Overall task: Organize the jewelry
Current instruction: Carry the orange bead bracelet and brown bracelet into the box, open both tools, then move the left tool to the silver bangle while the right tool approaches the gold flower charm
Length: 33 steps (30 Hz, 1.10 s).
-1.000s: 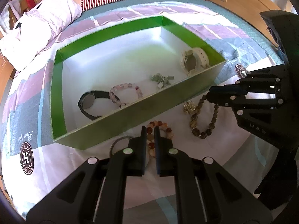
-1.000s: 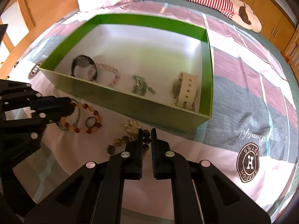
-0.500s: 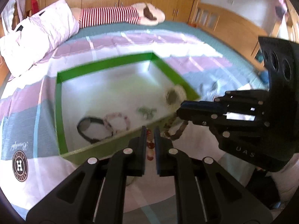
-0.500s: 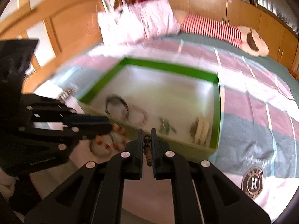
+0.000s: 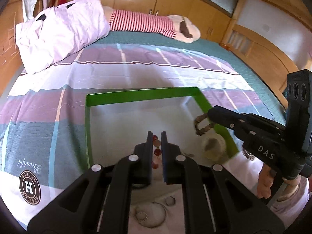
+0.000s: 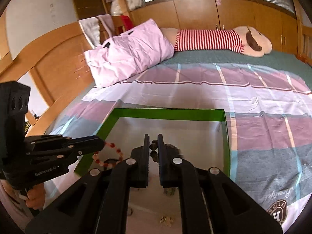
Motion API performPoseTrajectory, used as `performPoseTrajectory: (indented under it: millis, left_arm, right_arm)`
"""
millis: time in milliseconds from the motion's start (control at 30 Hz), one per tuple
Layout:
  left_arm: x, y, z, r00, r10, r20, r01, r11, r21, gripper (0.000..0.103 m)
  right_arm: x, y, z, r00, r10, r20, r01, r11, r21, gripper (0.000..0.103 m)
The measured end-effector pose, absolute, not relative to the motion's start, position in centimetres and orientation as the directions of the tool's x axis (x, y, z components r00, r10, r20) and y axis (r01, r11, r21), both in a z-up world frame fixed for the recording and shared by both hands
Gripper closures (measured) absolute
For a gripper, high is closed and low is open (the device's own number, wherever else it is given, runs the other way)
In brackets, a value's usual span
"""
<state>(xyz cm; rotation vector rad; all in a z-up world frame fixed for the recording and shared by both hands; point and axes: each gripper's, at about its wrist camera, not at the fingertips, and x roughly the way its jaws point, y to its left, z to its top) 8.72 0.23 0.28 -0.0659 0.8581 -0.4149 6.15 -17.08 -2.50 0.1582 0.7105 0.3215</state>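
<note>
My left gripper (image 5: pixel 156 136) is shut on a red and pink bead bracelet (image 5: pixel 157 152), held in the air over the green box (image 5: pixel 136 95). The bracelet hangs from it in the right wrist view (image 6: pixel 109 156). My right gripper (image 6: pixel 153 143) is shut on a dark brown bead bracelet (image 6: pixel 153 149), also above the box (image 6: pixel 167 113); that bracelet dangles in the left wrist view (image 5: pixel 202 124). A cream watch (image 5: pixel 213 146) lies inside the box near its right wall.
Thin metal rings (image 5: pixel 152 212) and a small gold piece (image 6: pixel 165 219) lie on the checked bedspread in front of the box. A pink pillow (image 5: pixel 58 33) and a striped plush toy (image 5: pixel 148 22) lie at the head of the bed.
Both grippers have lifted their bracelets off the bedspread and risen high over the box. The view now tilts up toward the pillow and wardrobes.
</note>
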Motion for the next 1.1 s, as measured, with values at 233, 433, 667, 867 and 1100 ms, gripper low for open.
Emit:
performPoseTrajectory:
  millis: [233,433,667,867,1100]
  left_arm:
    - [9.9,1.8,-0.3,0.636,-0.323,-0.701,0.247,0.946,-0.212,0.048]
    - [7.6,3.2,0.6,0.605,-0.361,-0.71,0.263,0.932,-0.249,0.053]
    - [1.3,1.5,-2.8,0.512,-0.291,-0.808,0.351,0.93,-0.113,0.051]
    - [1.3,-0.3,-7.1,0.411,-0.2,-0.889,0.353,0.935,-0.047,0.051]
    - [1.7,0.2,-9.0,0.342,-0.139,-0.929,0.317,0.948,-0.025,0.045]
  right_arm:
    - [6.1,-18.2,-2.9,0.728,0.31,-0.612,-0.162,0.945,0.286,0.05]
    - [1.7,-18.9,-1.1,0.675,0.381,-0.632,-0.226,0.922,0.315,0.05]
    - [-1.4,-18.4,-6.2,0.506,0.252,-0.825,-0.209,0.964,0.166,0.049]
    - [-0.4,-16.0,-11.3,0.371,0.182,-0.911,-0.237,0.967,0.097,0.064]
    - [-0.1,-13.9,-12.4,0.438,0.203,-0.876,-0.31,0.949,0.065,0.063]
